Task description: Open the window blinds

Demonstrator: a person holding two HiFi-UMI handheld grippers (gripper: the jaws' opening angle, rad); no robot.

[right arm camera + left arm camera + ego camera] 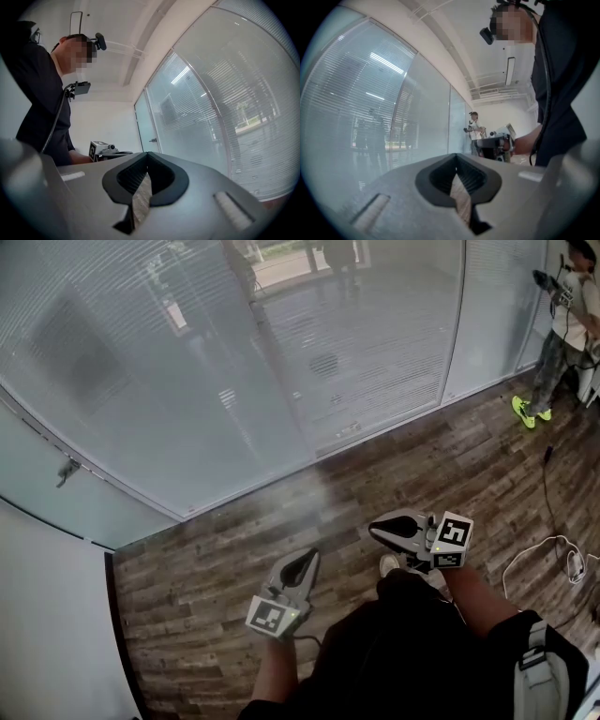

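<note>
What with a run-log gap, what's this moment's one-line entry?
left claw: shut, empty | right claw: shut, empty | blinds: lowered, neither claw touching

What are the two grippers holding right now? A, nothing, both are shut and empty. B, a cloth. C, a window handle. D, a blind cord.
A: the left gripper and the right gripper hang over the wooden floor, jaws together with nothing between them.
</note>
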